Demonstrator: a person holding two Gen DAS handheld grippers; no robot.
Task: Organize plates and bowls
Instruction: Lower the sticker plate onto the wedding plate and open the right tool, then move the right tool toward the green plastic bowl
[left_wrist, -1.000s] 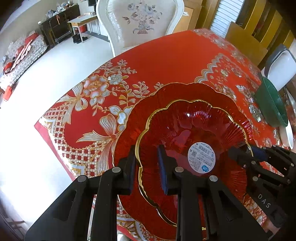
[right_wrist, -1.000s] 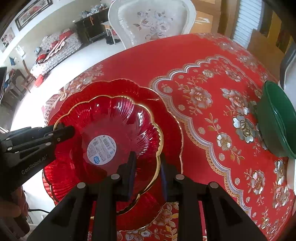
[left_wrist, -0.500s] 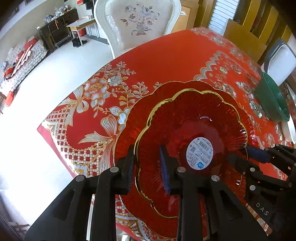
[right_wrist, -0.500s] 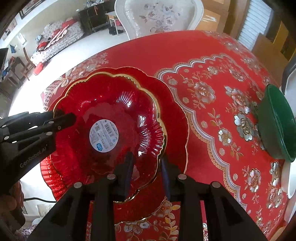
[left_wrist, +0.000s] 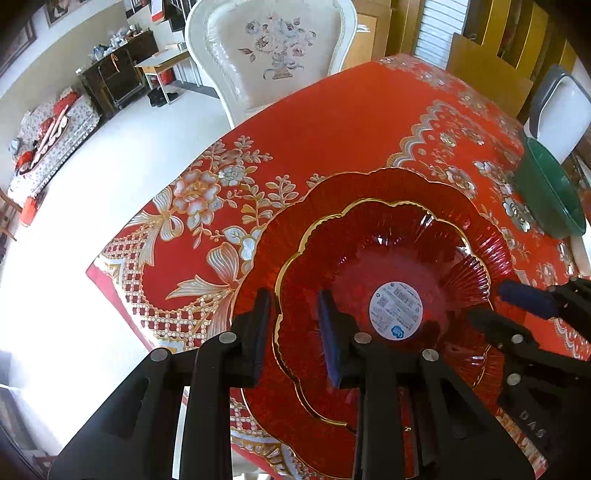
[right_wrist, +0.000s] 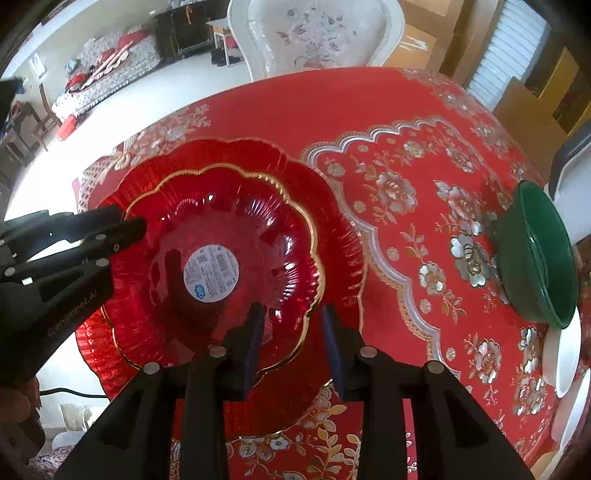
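I have the smaller red glass plate (left_wrist: 384, 266) seated inside the larger red scalloped plate (left_wrist: 369, 184), near one corner of the red floral tablecloth (left_wrist: 332, 122); a round white label (right_wrist: 211, 273) marks its centre; my left gripper (left_wrist: 295, 325) straddles its gold rim with fingers apart and a gap at each pad, so nothing is clamped; my right gripper (right_wrist: 291, 343) straddles the opposite rim and its jaws have just been opening, rim between them, pads clear of it; a green bowl (right_wrist: 539, 254) stands well apart beside white dishes (right_wrist: 561, 358); a white upholstered chair (left_wrist: 273, 51) faces the far table edge.
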